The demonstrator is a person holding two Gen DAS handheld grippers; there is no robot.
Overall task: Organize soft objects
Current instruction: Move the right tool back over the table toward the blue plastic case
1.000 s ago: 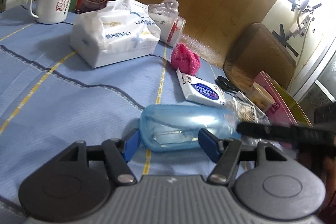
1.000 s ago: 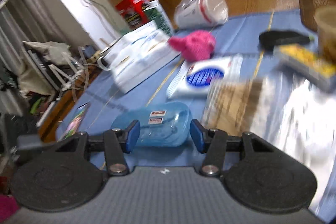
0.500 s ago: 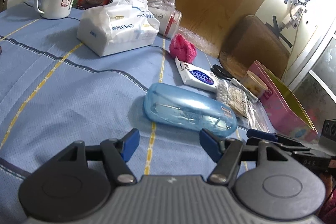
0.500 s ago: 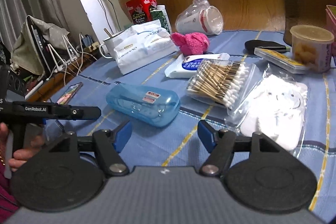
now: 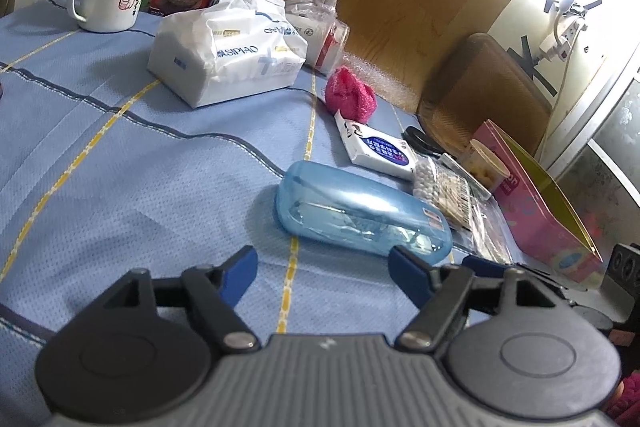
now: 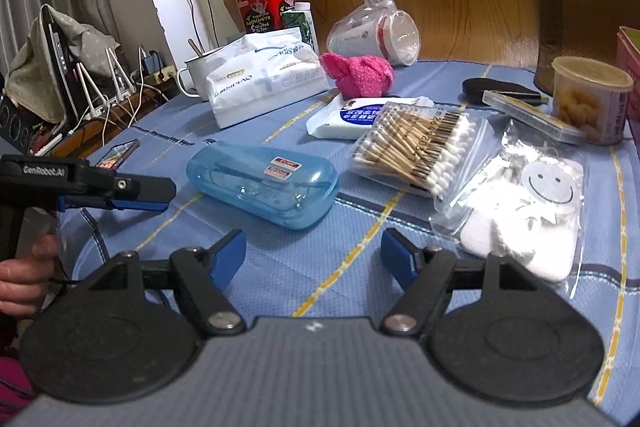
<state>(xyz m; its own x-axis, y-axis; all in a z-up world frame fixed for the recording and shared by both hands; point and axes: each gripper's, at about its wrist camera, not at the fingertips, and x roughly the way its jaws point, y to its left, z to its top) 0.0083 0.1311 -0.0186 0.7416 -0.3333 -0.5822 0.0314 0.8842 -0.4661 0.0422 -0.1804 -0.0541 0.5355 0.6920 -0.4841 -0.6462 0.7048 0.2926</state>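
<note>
Both grippers, left [image 5: 322, 263] and right [image 6: 313, 253], had backed off the blue case [image 5: 360, 213], which lay free on the tablecloth [image 5: 120, 179], jaws opening wide on nothing, so another object could be approached.

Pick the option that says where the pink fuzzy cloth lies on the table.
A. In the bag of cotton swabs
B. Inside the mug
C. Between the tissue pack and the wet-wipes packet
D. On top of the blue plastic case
C: the pink fuzzy cloth sits on the tablecloth between the tissue pack and the wet-wipes packet, apart from the blue plastic case.
</note>
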